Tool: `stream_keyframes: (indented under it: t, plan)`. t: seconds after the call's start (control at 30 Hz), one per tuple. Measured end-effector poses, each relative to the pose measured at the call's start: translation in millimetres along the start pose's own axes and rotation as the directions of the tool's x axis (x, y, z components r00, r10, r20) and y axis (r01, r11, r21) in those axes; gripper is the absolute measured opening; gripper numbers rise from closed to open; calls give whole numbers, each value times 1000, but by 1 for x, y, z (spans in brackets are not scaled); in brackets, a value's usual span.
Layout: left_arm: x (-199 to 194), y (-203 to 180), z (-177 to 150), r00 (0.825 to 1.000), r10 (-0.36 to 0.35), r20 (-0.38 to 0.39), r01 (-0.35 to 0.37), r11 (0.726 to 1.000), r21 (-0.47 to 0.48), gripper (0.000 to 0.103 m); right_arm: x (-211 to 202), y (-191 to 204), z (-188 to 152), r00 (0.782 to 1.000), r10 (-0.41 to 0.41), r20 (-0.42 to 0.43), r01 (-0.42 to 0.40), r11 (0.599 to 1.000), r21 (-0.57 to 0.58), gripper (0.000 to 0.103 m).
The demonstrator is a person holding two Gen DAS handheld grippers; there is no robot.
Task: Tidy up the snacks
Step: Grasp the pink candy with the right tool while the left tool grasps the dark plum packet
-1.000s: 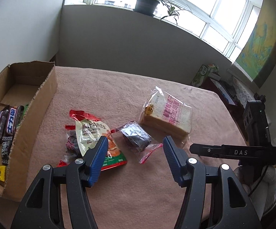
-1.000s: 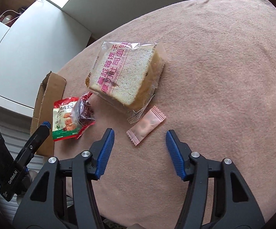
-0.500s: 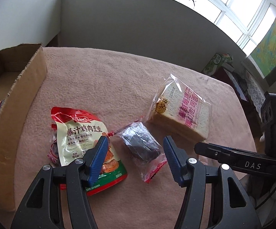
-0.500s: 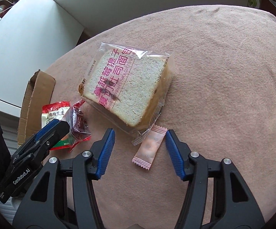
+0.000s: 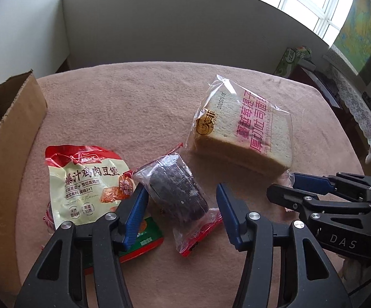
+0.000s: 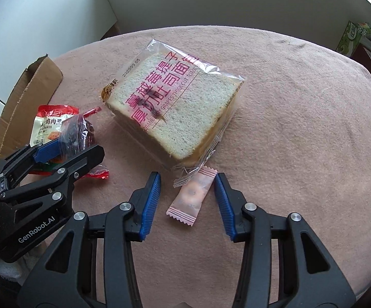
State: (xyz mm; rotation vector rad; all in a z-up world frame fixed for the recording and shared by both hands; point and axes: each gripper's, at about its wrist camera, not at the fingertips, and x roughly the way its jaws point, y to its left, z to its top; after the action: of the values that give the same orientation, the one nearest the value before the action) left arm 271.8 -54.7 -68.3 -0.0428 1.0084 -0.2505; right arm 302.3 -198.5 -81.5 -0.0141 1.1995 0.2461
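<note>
Closing in from a wider stance a second ago, the left gripper in its own wrist view now straddles the dark cake in clear wrap: the jaws are narrowing with the packet between them, one pad looks to be at the wrap's edge, the other is apart from it, so nothing is clamped yet. A second ago this packet lay well ahead of the fingertips, so the gripper has come down and forward onto it, which I read as a pick about to happen. This view also shows the chicken burger pouch just beside the cake, partly under the left finger, the toast bag beyond, and the cardboard box at the left edge, probably the destination. In the right wrist view, the right gripper has likewise advanced; its jaws are closing around the small pink sachet, which lies flat on the pink tablecloth touching the toast bag's lower seam, with gaps on both sides. Only this view shows the sachet; the left view hides it behind the right gripper's fingers. Conversely, the box's open side shows only from the left.
</note>
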Motion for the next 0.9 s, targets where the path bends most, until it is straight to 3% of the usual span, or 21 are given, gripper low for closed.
stream_keyframes:
  t: [0.17, 0.33, 0.57, 0.9]
  plan:
    - [-3, 6, -5, 1000, -4, 8, 4, 1000, 2, 45, 0, 9, -6, 998, -60, 19, 62, 995, -80, 41]
    - [-13, 13, -11, 1000, -25, 18, 25, 1000, 0, 42, -7, 1, -11, 998, -66, 17, 67, 995, -73, 21]
    - [-24, 11, -19, 999, -21, 35, 21, 1000, 2, 34, -20, -10, -27, 999, -31, 25, 32, 998, -59, 20]
    - [-44, 9, -20, 995, -44, 88, 44, 999, 4, 33, -51, -22, -45, 997, 9, 76, -7, 1000, -19, 20]
